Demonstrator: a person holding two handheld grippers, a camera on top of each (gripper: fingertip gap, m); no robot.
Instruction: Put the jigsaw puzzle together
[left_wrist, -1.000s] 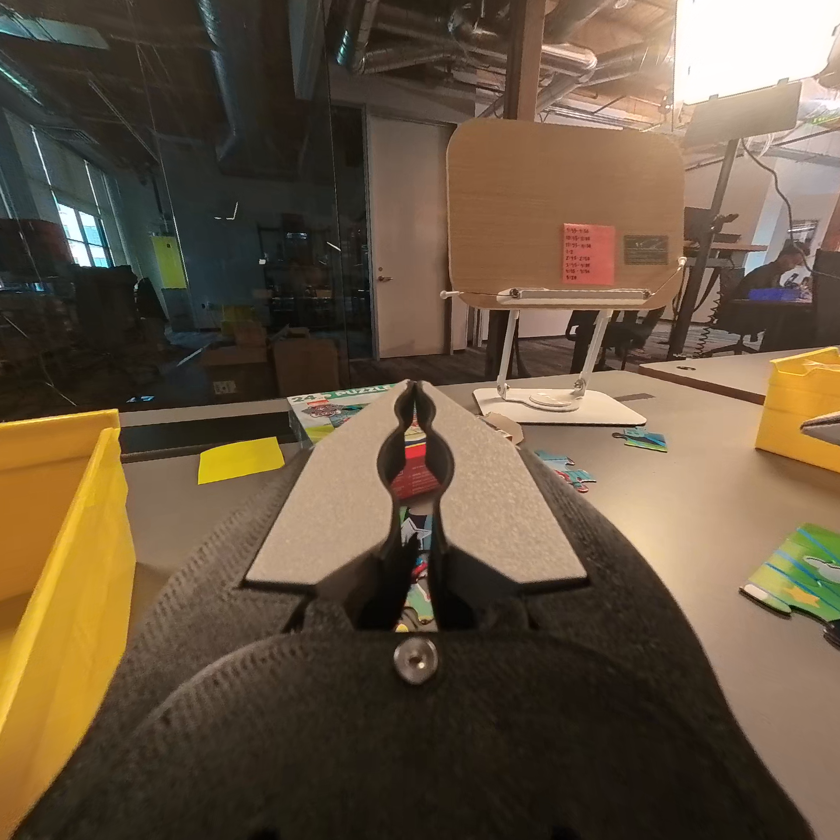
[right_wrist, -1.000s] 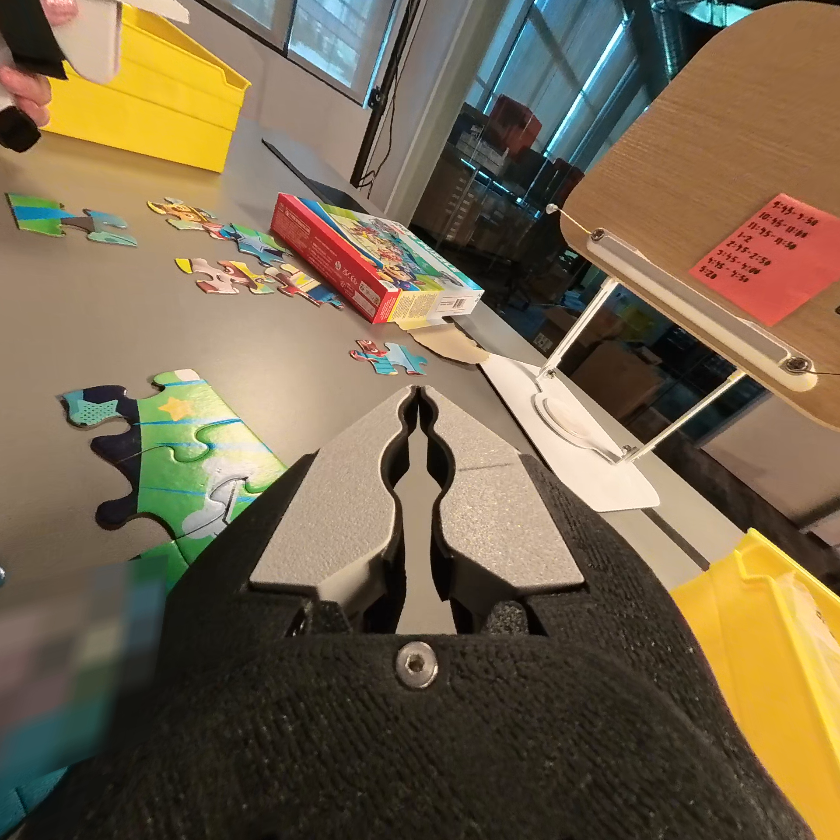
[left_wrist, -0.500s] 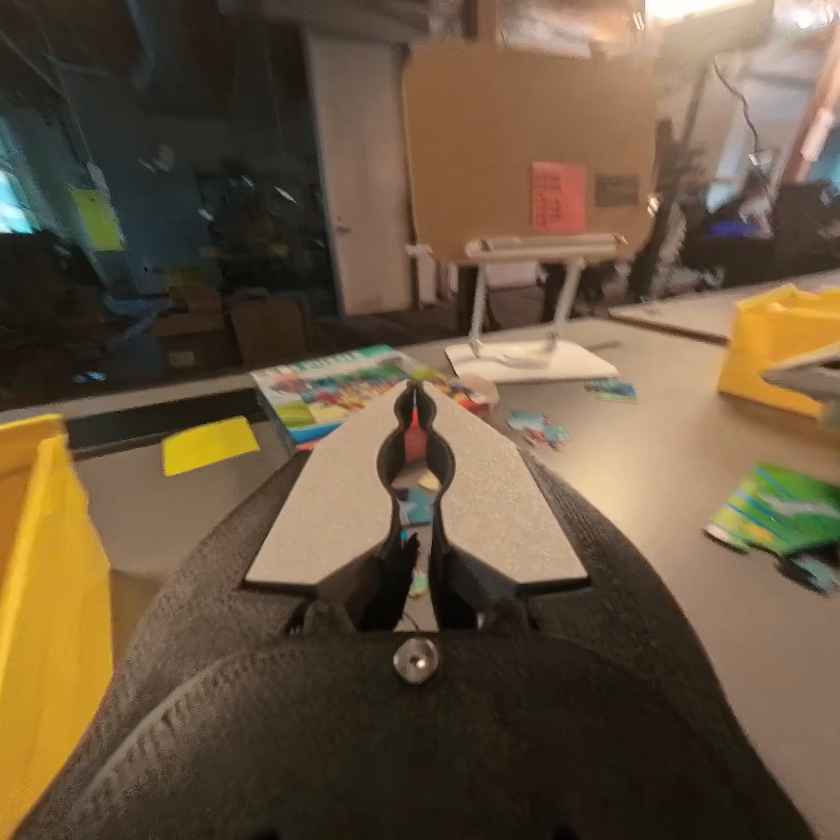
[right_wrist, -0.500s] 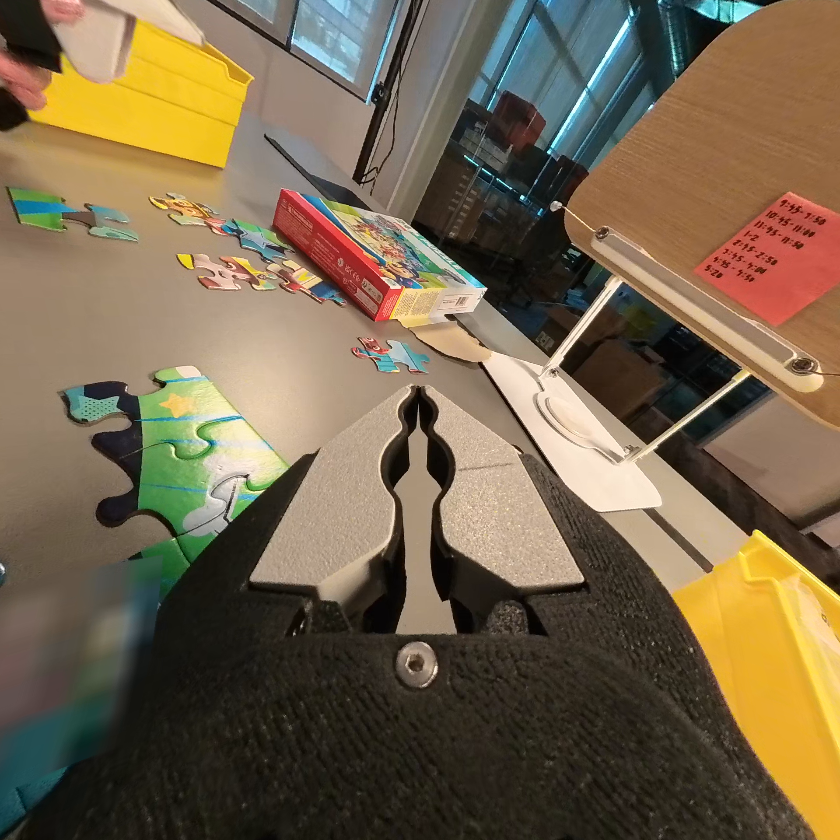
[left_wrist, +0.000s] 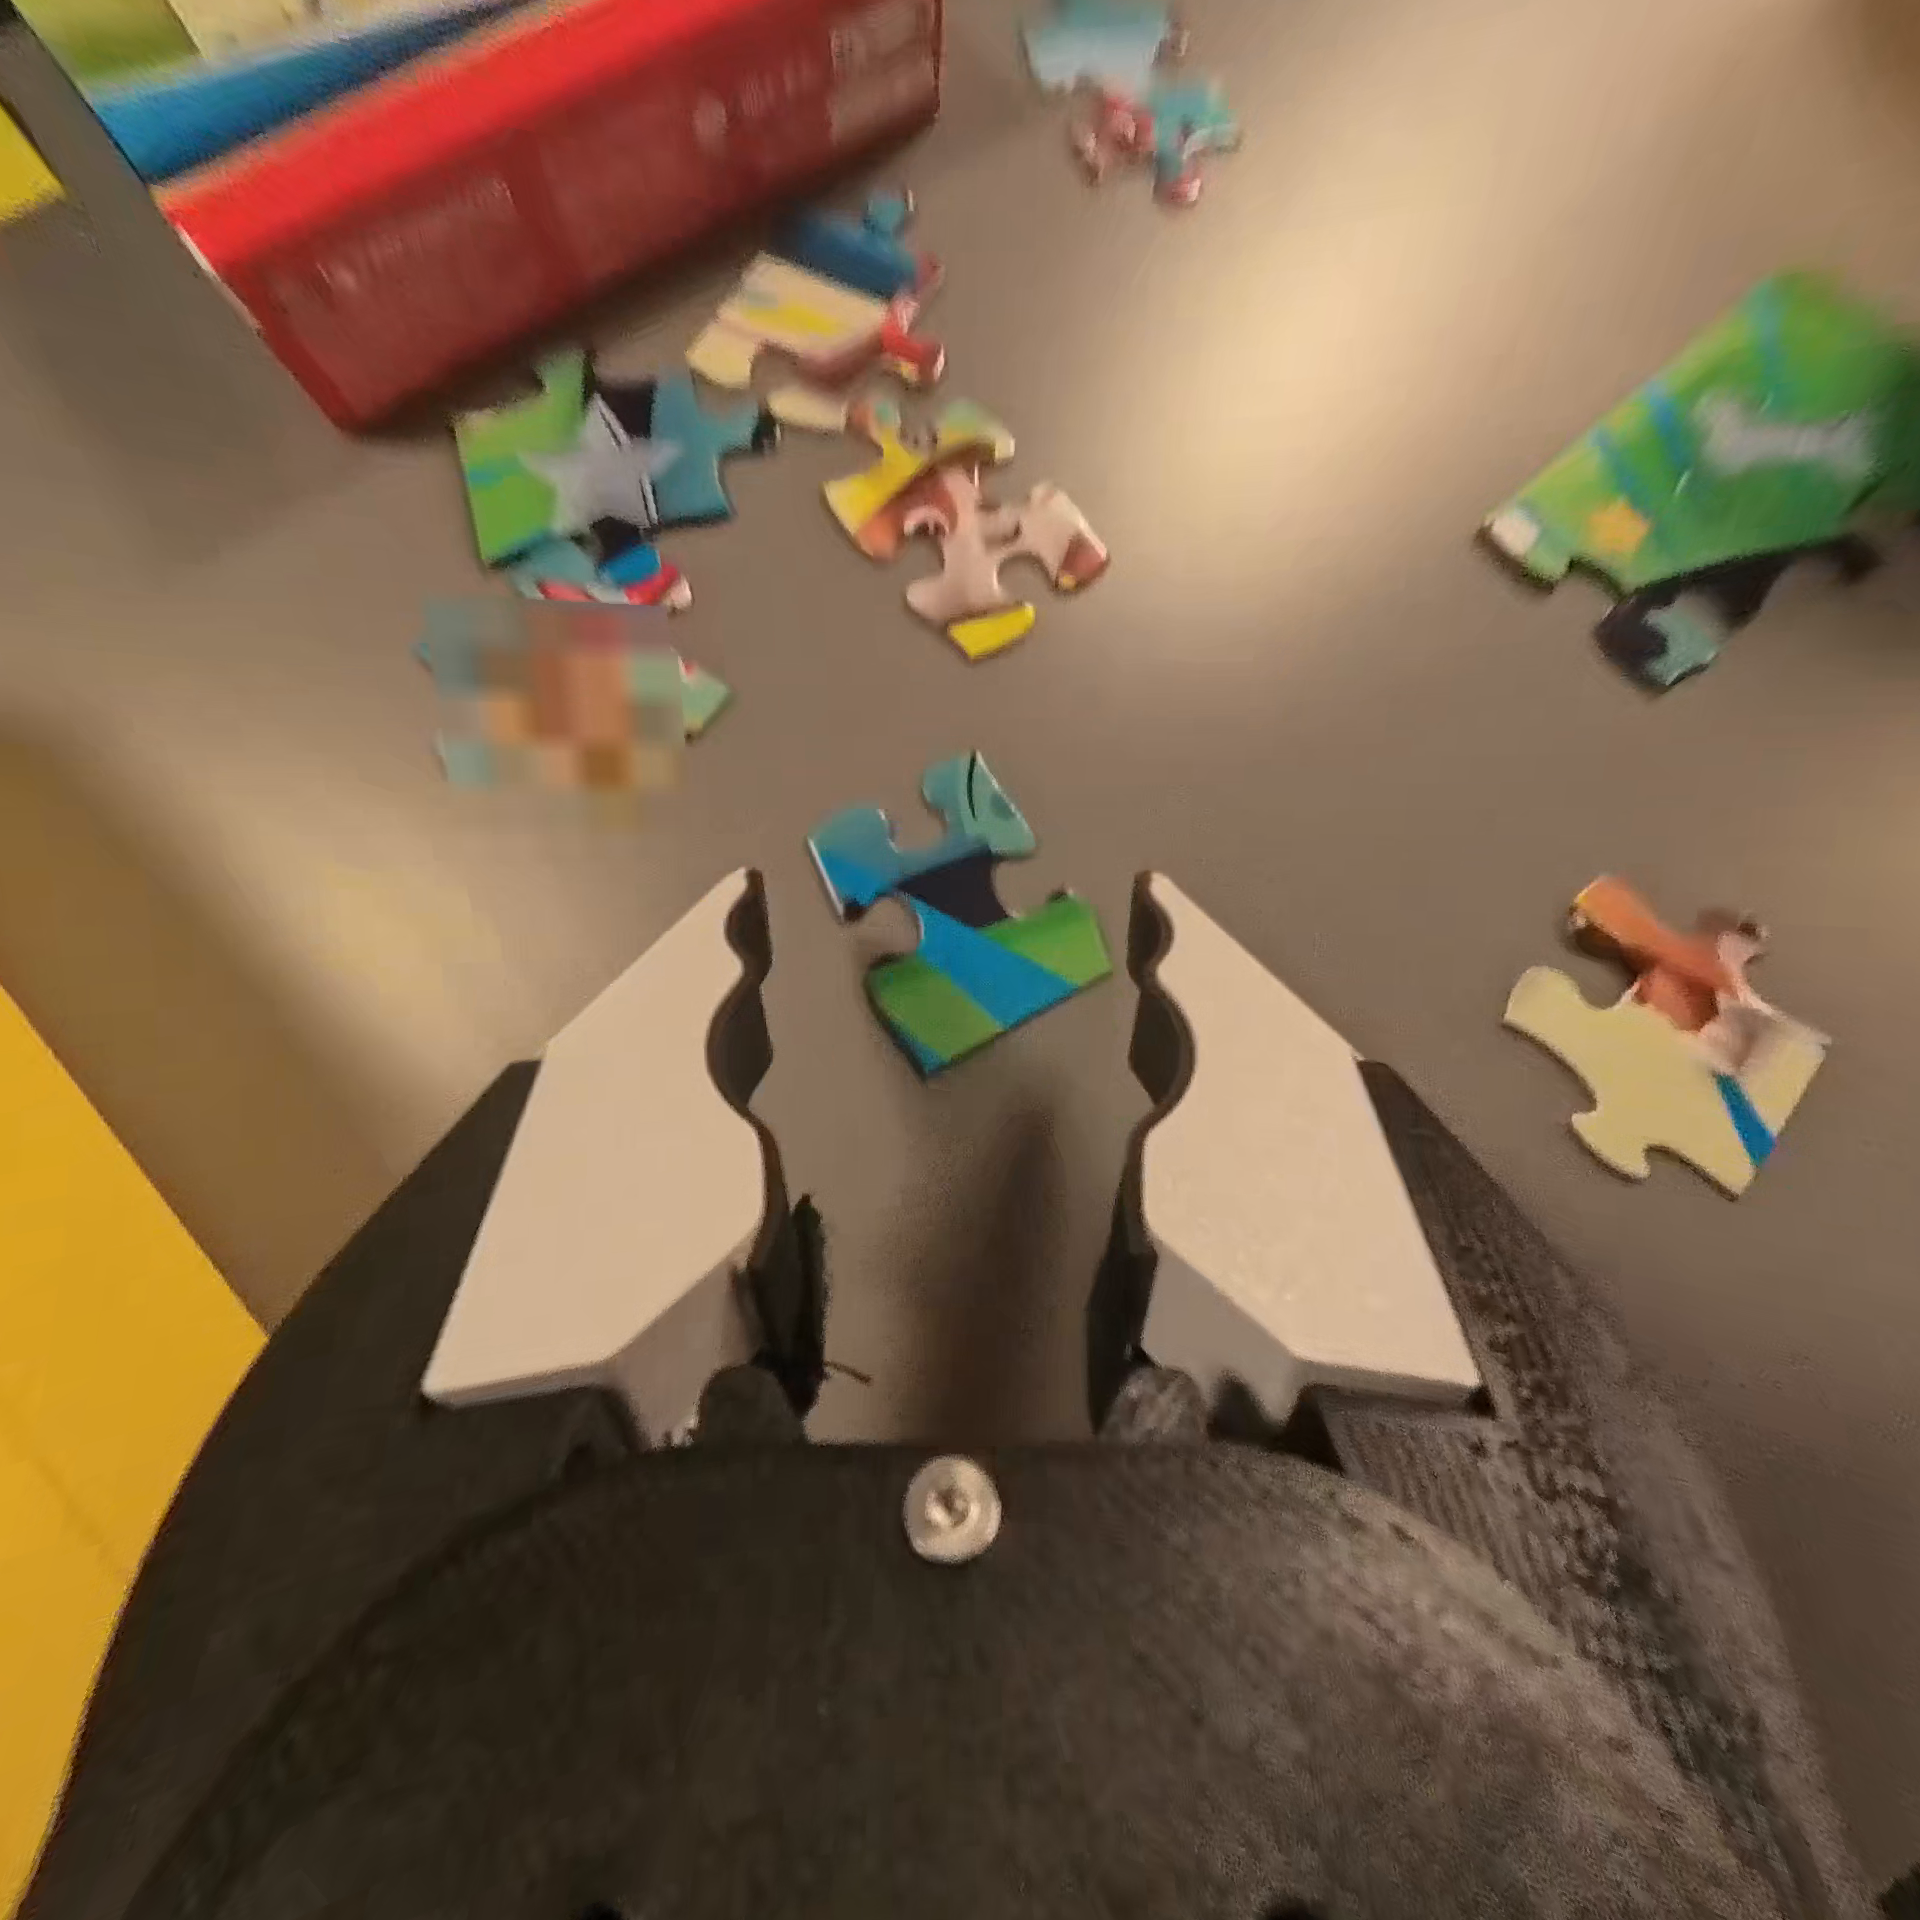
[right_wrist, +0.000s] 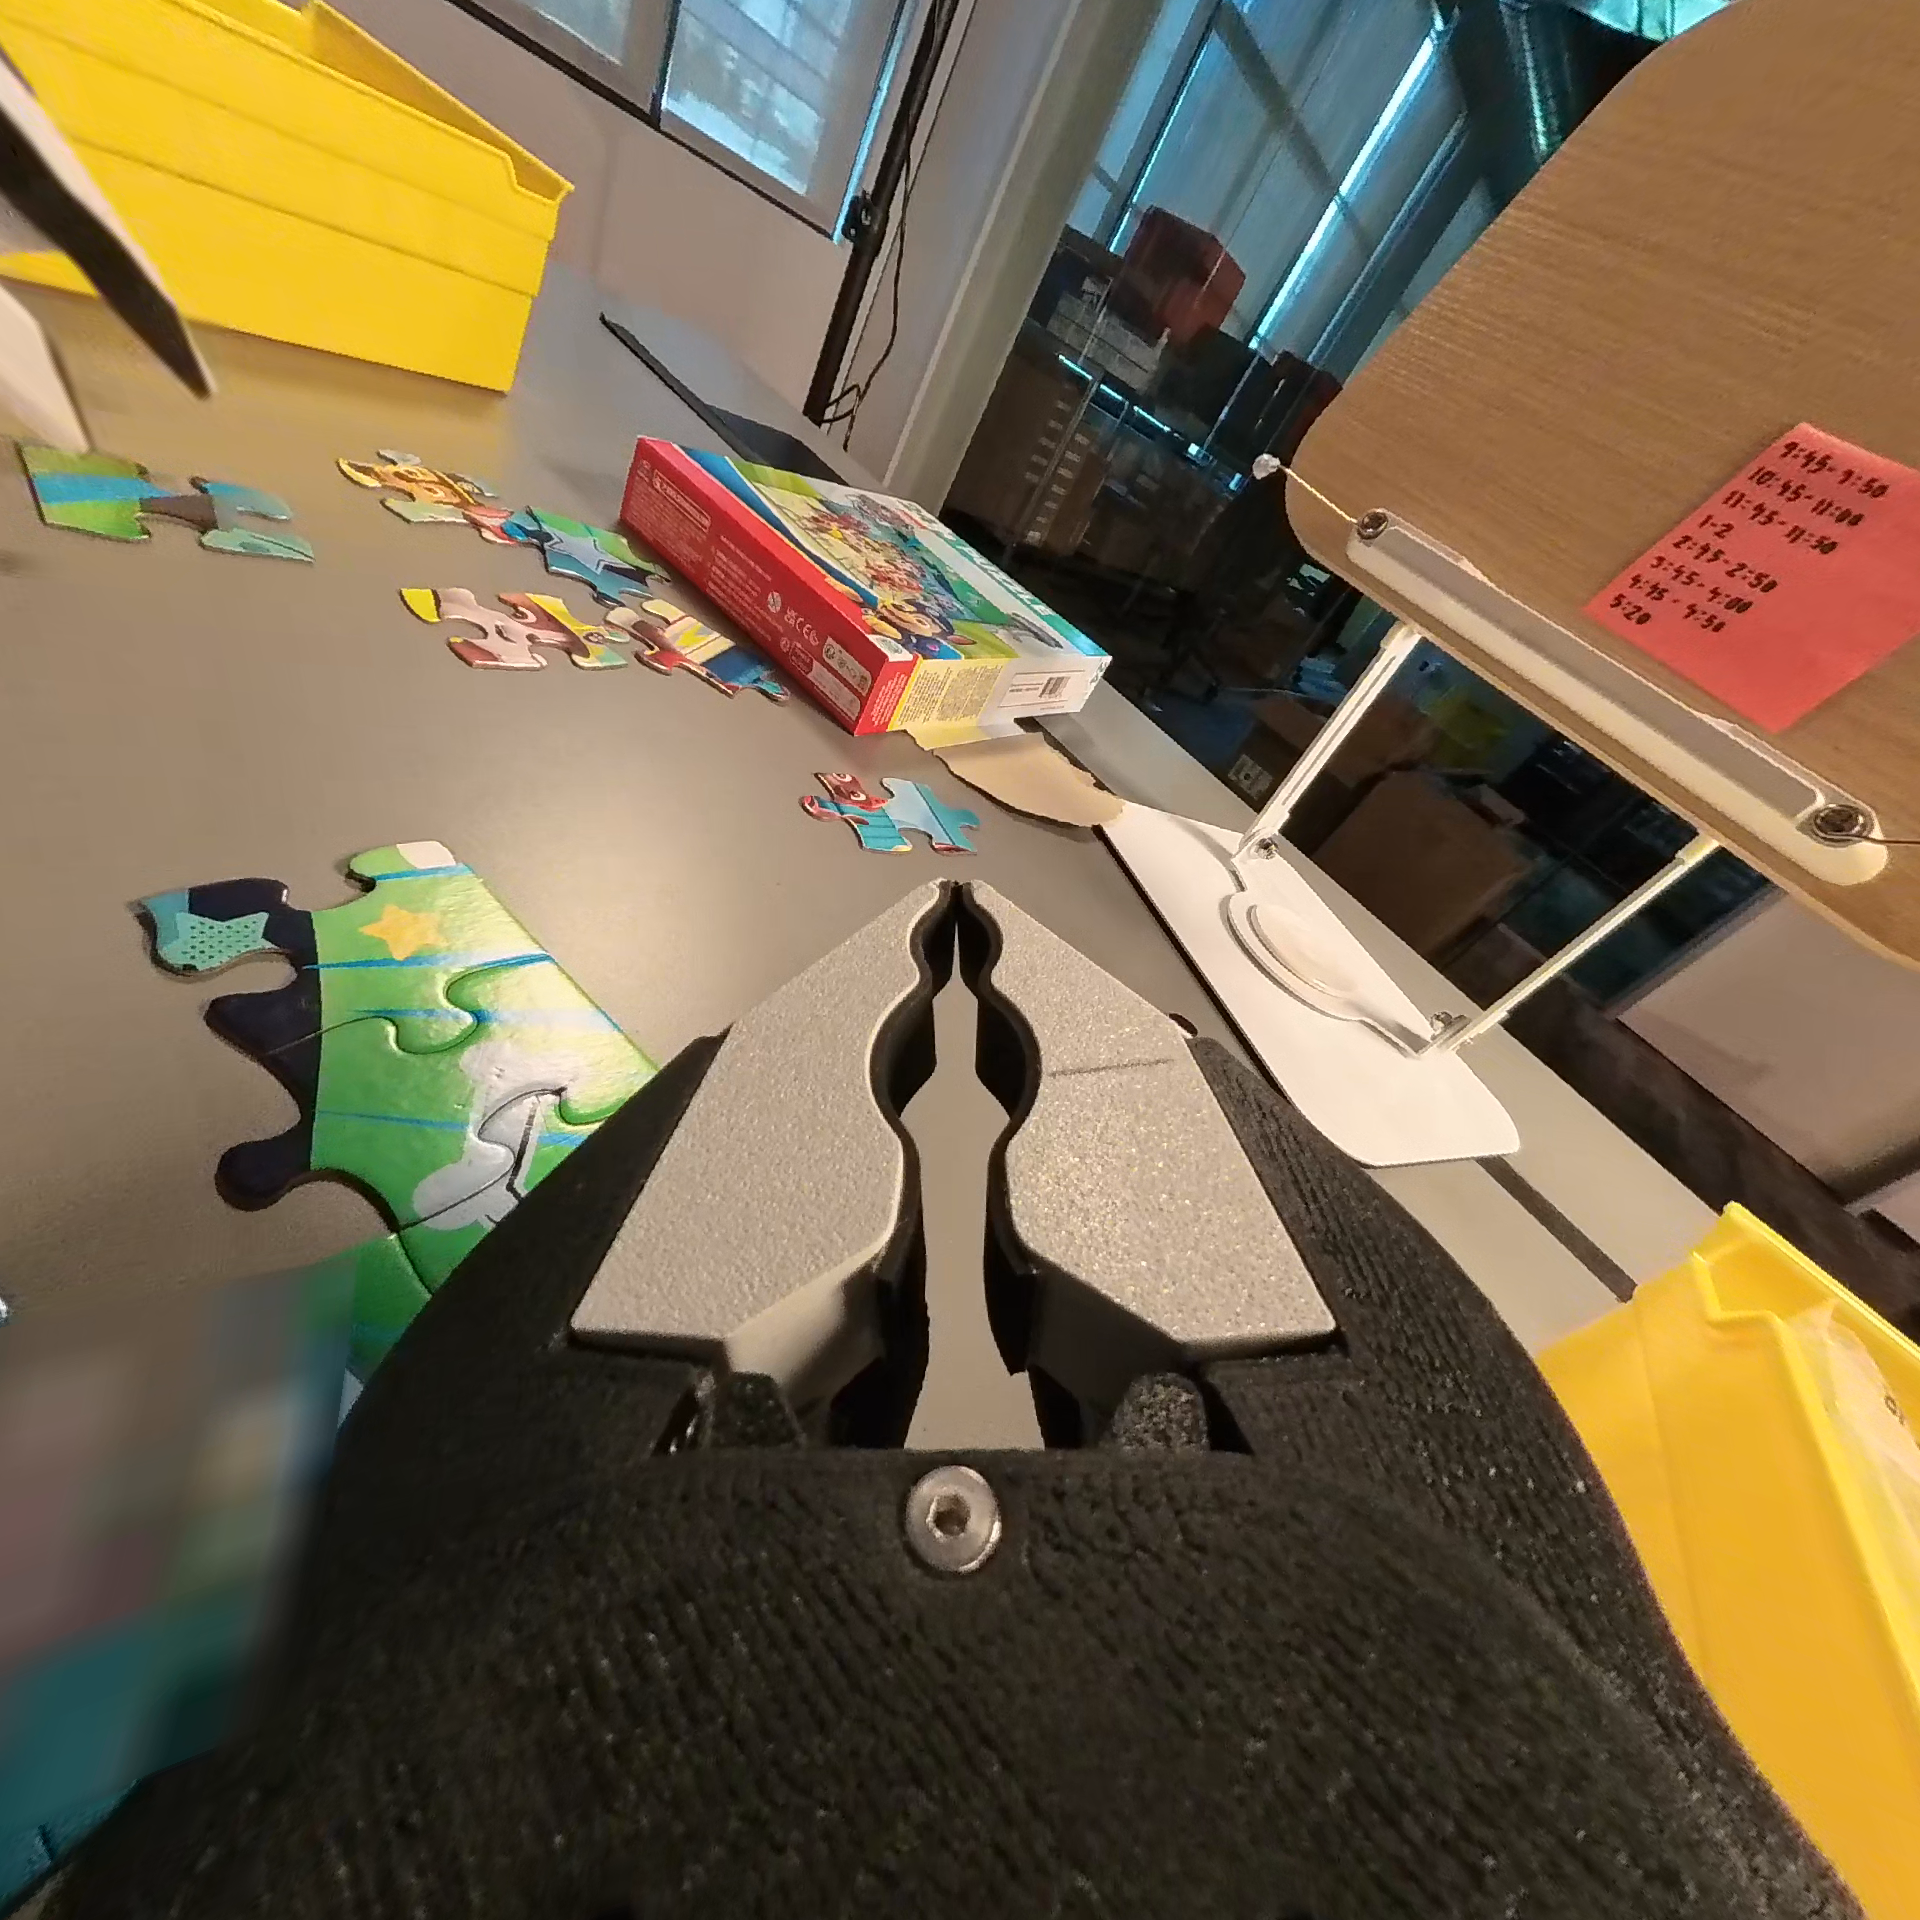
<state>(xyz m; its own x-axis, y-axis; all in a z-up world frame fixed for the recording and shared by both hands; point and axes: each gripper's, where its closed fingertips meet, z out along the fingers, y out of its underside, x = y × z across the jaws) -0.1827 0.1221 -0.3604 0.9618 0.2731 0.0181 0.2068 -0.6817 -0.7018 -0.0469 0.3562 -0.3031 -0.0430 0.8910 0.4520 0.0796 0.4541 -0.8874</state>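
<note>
Since the earlier frame, left gripper (left_wrist: 945, 894) has tipped down from a level outlook across the room toward the surface (left_wrist: 1299, 343), and its jaws, then clenched, now stand released. Between them, touching neither pad, lies a blue-green piece (left_wrist: 961, 925), flat on the surface. Beyond the tips: loose pieces (left_wrist: 966, 520) and a red box (left_wrist: 540, 197); a pale piece (left_wrist: 1662, 1060) well to the right. Right gripper (right_wrist: 954, 891) is unchanged, jaws clenched on nothing, a joined green section (right_wrist: 416, 1039) at its left, a yellow bin (right_wrist: 1745, 1475) at its right. Risks: the piece lies thin and flat, so closing jaws may skate over it or push it aside. Blur suggests, perhaps, a fast approach, which could knock it askew.
</note>
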